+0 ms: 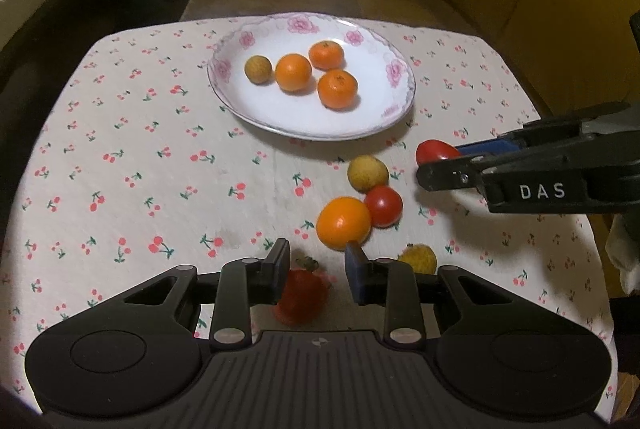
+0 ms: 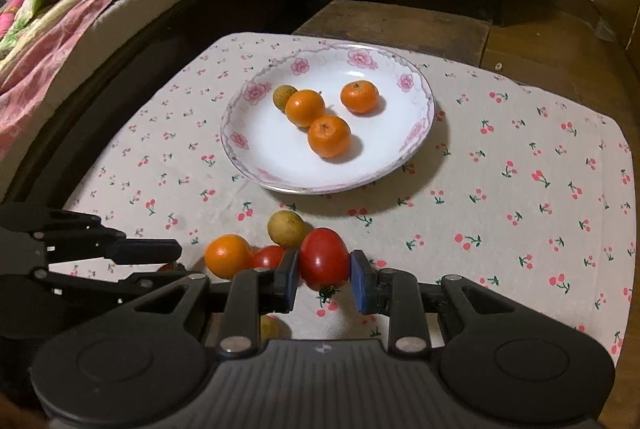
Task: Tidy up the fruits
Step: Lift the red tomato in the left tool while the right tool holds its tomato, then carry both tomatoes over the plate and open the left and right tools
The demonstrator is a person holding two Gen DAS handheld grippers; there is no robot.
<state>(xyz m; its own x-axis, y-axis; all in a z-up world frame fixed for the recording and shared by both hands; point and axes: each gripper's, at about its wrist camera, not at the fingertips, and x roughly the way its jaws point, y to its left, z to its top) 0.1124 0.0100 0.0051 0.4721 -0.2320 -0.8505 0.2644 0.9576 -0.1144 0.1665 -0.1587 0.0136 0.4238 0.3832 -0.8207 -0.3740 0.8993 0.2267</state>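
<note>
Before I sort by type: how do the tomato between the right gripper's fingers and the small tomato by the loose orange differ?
The gripper-side tomato is larger and sits between the right gripper fingers; the small tomato is rounder, ungripped, touching the loose orange. Both are red, glossy, off the plate.

The left gripper's (image 1: 316, 265) fingers are hiding part of the strawberry (image 1: 302, 295) — a yellow fruit (image 1: 420, 257) is peeking out behind the right finger. In the right wrist view, the right gripper (image 2: 325, 279) is covering a pale fruit (image 2: 272, 327) and the large tomato's (image 2: 323, 257) base — contact is staying unclear.
</note>
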